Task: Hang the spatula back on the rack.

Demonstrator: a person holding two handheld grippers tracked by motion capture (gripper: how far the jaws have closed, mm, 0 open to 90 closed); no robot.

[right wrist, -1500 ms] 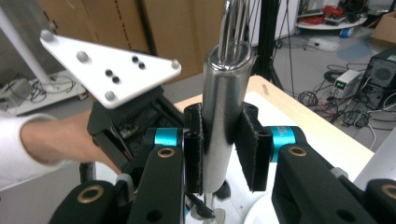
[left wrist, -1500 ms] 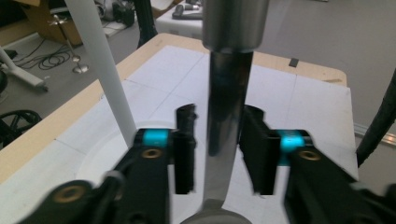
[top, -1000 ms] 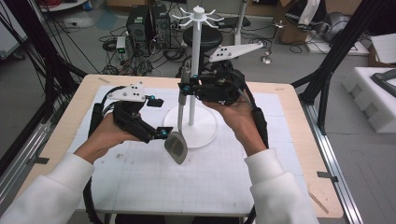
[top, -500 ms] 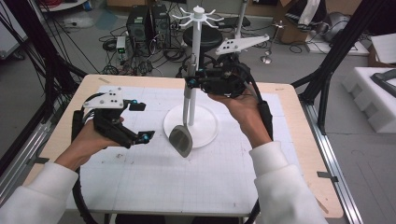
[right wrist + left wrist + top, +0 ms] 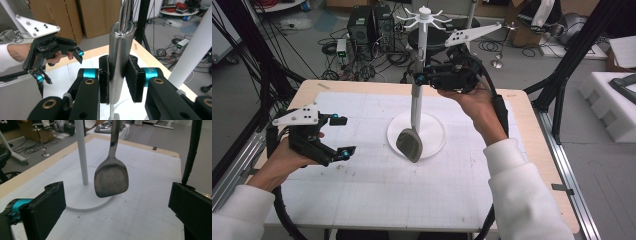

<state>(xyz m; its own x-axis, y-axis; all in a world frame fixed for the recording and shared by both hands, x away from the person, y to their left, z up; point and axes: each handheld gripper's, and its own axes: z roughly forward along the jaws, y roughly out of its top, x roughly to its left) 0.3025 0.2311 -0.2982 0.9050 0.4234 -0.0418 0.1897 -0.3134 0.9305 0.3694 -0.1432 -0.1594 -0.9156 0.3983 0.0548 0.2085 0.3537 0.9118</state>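
Two black pads of the right gripper (image 5: 119,80) pinched the steel handle of the spatula (image 5: 120,57) at the centre of the right gripper view. In the high view the spatula (image 5: 410,145) hung with its blade low over the round white base (image 5: 432,131), just beside the white pole (image 5: 419,75), in the middle of the frame. At the left, the left gripper (image 5: 339,136) had its jaws spread wide, holding nothing, well apart from the blade.
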